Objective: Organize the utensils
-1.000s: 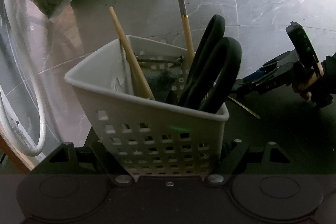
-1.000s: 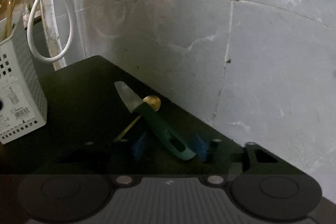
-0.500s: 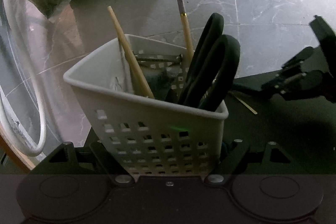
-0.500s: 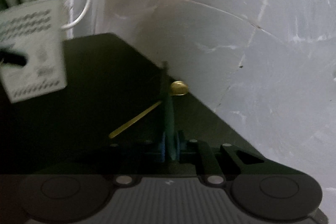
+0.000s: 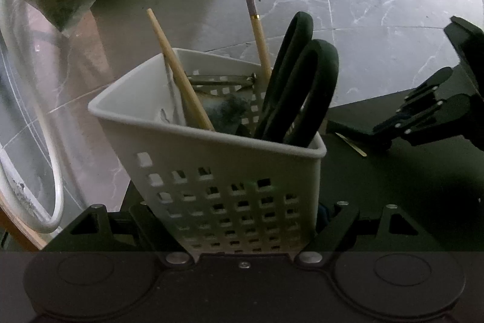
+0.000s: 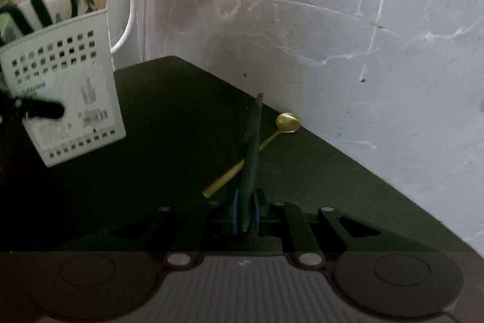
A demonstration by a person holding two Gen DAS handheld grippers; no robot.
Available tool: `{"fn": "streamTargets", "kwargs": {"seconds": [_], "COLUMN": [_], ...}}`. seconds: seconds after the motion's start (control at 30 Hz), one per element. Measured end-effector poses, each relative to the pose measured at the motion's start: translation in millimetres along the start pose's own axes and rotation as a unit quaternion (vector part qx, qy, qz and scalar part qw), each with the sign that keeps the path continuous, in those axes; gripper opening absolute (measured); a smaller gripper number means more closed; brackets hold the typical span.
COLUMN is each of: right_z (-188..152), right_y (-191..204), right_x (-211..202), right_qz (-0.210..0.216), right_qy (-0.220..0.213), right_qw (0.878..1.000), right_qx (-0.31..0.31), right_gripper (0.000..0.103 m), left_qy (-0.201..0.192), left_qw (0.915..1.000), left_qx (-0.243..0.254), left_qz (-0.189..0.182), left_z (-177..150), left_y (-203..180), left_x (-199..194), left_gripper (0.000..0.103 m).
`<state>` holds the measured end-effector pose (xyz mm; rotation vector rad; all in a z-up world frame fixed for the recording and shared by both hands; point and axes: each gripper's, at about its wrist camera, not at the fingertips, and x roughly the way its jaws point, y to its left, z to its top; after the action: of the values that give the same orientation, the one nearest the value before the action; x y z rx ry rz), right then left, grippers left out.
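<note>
Dark mat (image 6: 187, 123), left tool (image 5: 242, 214) clamping white basket (image 5: 230, 171) of scissors (image 5: 302, 87), right tool (image 6: 245, 214) pinching green knife (image 6: 251, 159)

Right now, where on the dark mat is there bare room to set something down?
Free: the dark mat between the white perforated caddy and the gold spoon. Crowded: the caddy's inside, packed with black-handled scissors and wooden chopsticks.

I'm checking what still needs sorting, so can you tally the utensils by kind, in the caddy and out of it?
Chopsticks, standing in the white caddy: 2
Scissors, in the caddy: 1
Green-handled knife, clamped in the right gripper: 1
Gold spoon, lying on the dark mat: 1
Total: 5 (more may be hidden inside the caddy)
</note>
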<state>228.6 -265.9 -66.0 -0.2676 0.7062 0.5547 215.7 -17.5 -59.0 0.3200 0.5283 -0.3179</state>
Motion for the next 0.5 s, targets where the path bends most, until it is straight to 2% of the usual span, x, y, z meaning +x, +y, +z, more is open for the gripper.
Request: {"fn": "streamTargets", "kwargs": {"seconds": [0.1, 0.2, 0.37, 0.5], "right_z": [9, 18, 33, 49], "right_y": [-3, -11, -22, -24], "right_x": [11, 23, 36, 51], "right_qz": [0.023, 0.045, 0.051, 0.051], "right_qy": [0.004, 0.015, 0.008, 0.009], "right_qw": [1.000, 0.998, 0.996, 0.997], "right_qx": [0.013, 0.035, 0.067, 0.055], "right_gripper": [0.016, 0.025, 0.029, 0.029], "left_qy": [-0.001, -0.001, -0.002, -0.003], "left_qw": [1.0000, 1.0000, 1.0000, 0.9999], "left_qx": [0.000, -0.002, -0.007, -0.012], "left_qz": [0.001, 0.002, 0.002, 0.002], "left_z": [1, 0, 0, -1], "left_y": [-1, -3, -4, -2], "left_x": [1, 2, 2, 1], "left_gripper": [0.083, 0.083, 0.082, 0.082]}}
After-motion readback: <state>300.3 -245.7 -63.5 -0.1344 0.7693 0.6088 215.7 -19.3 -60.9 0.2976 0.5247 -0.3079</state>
